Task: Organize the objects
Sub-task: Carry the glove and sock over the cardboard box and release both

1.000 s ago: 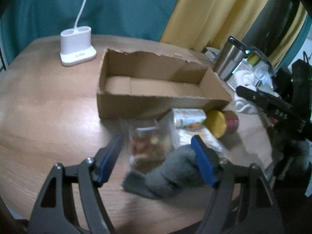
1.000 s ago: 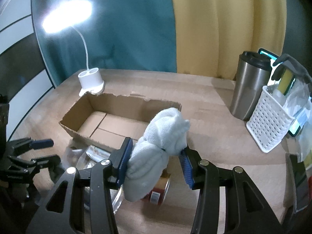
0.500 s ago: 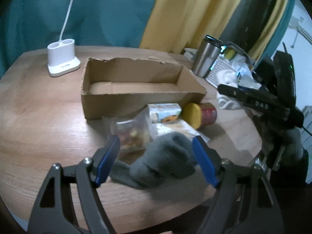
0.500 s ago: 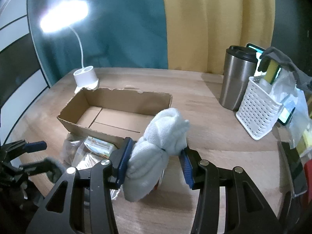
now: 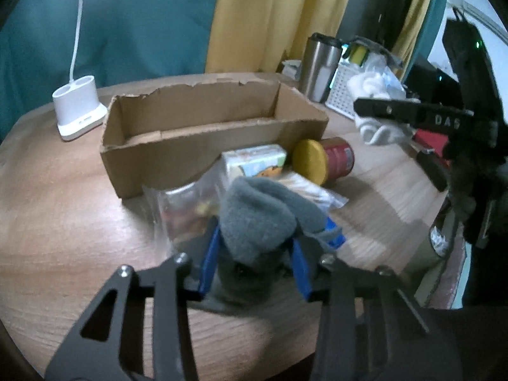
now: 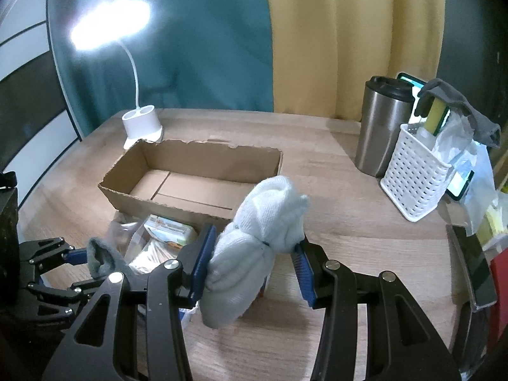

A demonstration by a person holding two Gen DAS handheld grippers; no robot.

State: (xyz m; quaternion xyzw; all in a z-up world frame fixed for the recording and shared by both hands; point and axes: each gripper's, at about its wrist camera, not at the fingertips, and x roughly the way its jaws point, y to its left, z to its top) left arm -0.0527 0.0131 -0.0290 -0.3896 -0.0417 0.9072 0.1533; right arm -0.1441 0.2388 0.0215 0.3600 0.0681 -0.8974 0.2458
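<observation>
My left gripper (image 5: 254, 254) is shut on a rolled grey sock (image 5: 260, 216) and holds it above the table, in front of the open cardboard box (image 5: 177, 152). My right gripper (image 6: 254, 260) is shut on a rolled white sock (image 6: 254, 241), held above the table near the box (image 6: 190, 171). The box is empty. Against its front wall lie a clear snack bag (image 5: 181, 209), a small carton (image 5: 254, 162) and a red can with a yellow lid (image 5: 324, 158). The left gripper also shows in the right wrist view (image 6: 79, 263).
A white lamp base (image 6: 141, 123) stands behind the box's left end. A steel tumbler (image 6: 381, 127) and a white perforated basket (image 6: 416, 171) holding items stand at the right. The wooden table's front edge (image 5: 222, 358) is close below the left gripper.
My left gripper has closed on the grey sock and lifted it off the table. My right gripper still holds the white sock and has drawn back slightly from the box.
</observation>
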